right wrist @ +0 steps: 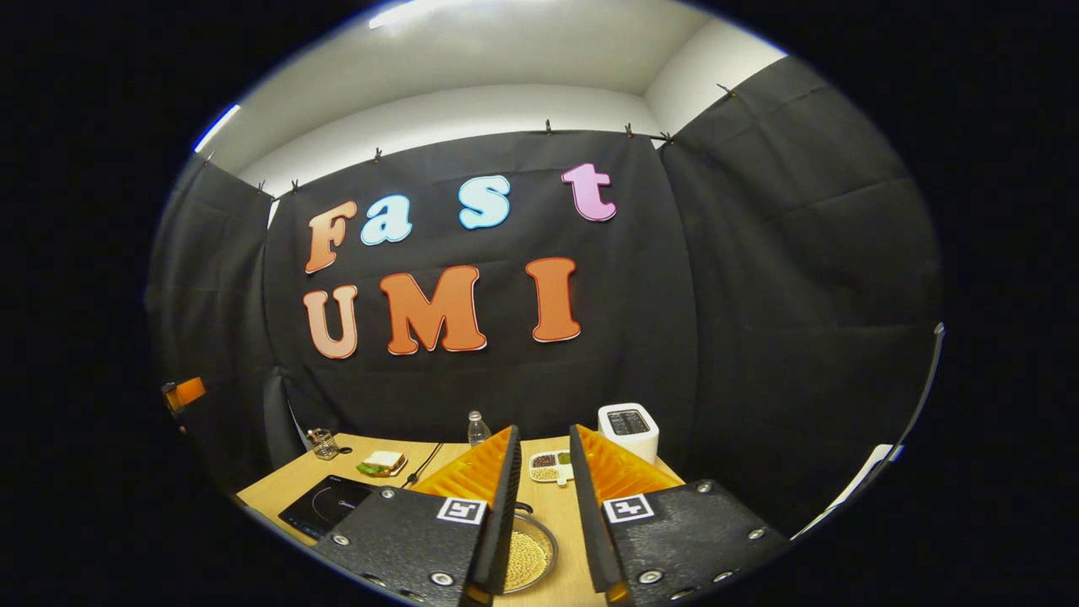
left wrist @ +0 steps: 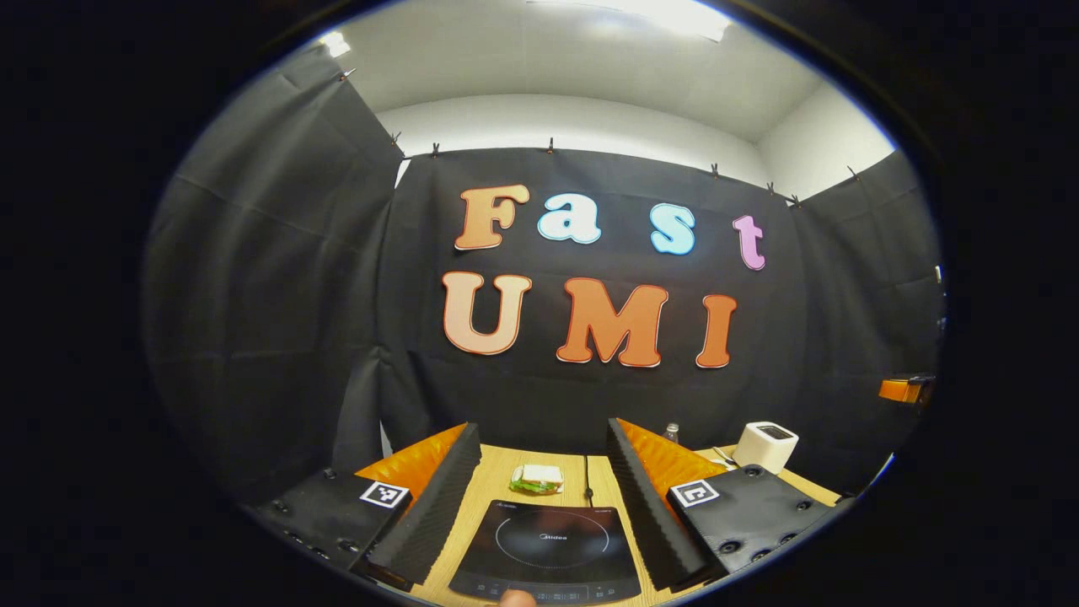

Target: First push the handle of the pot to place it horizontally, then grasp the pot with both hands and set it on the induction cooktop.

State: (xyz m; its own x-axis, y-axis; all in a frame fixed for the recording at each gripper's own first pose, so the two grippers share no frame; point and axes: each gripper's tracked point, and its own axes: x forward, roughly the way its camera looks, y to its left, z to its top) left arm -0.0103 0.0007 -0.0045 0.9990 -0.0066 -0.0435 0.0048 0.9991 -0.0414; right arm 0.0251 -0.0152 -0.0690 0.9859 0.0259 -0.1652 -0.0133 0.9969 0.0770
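Note:
A black induction cooktop (left wrist: 544, 552) lies on the wooden table straight ahead of my left gripper (left wrist: 541, 430), which stands open above the table with its fingers wide apart and nothing between them. In the right gripper view the same cooktop (right wrist: 329, 504) sits at the left. A metal pot (right wrist: 527, 552) filled with yellow beans rests on the table below my right gripper (right wrist: 544, 432). That gripper is open with a narrower gap, and its fingers hide most of the pot. I cannot make out the pot's handle.
A sandwich (left wrist: 536, 479) lies behind the cooktop, with the cooktop's cord beside it. A white appliance (right wrist: 628, 430), a small bottle (right wrist: 477, 428), a divided dish of beans (right wrist: 548, 466) and a glass jar (right wrist: 320, 443) stand toward the back of the table (right wrist: 278, 485).

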